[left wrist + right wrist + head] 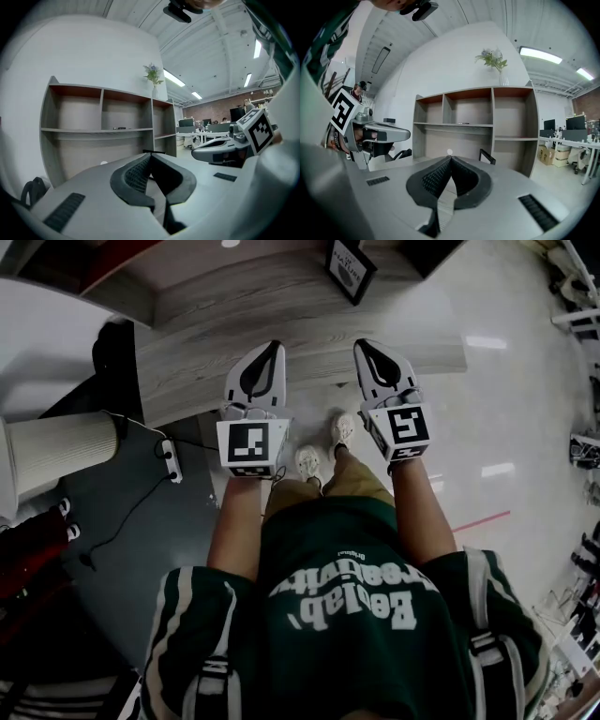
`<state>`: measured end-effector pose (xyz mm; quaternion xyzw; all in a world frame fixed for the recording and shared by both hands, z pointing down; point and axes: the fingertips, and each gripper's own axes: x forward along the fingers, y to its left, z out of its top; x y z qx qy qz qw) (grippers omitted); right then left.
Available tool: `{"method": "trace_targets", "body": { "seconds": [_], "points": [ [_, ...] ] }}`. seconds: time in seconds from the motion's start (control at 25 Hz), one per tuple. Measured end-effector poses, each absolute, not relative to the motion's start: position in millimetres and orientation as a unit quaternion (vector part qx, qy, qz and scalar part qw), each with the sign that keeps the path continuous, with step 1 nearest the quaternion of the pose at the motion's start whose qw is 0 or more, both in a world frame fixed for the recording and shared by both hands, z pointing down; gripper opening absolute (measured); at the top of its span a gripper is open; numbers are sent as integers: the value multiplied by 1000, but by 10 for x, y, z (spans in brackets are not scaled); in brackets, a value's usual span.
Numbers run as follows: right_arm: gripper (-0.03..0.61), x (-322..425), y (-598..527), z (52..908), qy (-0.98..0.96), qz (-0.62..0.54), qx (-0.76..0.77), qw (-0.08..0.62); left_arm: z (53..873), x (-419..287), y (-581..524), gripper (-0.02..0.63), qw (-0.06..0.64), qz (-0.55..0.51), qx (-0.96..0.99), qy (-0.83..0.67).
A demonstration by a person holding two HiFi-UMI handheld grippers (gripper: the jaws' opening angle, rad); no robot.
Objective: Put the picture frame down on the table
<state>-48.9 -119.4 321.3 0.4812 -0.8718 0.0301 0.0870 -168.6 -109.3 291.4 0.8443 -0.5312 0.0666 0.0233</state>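
While neither tool holds anything, the frame (351, 268) stands propped on the worktop (187, 352) at 12 o'clock in the head view, near its far edge and well apart from both tools. It looks light and stiff. Its front may be glazed, so probably slick and breakable. The dark border at the two side edges seems the safest hold, one tool to each side and never on the face. At about 11 o'clock the left tool (274, 346) is clenched, its ribbed pads pressed together on nothing. The left arm (234, 521) reaches straight forward, and the tool points roughly level toward the shelf (101, 126). At about 1 o'clock the right tool (362, 345) is clenched and empty in the same way, on the outstretched right arm (422, 512). Its tip is nearer the frame than the left one's. The tools sit side by side, marker cubes up, over the worktop's near edge.
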Motion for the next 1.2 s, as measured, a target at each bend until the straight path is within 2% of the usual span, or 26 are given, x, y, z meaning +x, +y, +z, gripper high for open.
{"method": "trace_targets", "body": {
  "seconds": [0.52, 1.2],
  "points": [
    [32, -429, -541, 2359, -876, -25, 476, 70, 2088, -1598, -422, 18, -34, 65, 849, -524],
    [32, 148, 708, 2017, -898, -56, 434, 44, 1797, -932, 836, 18, -52, 68, 828, -553]
  ]
}}
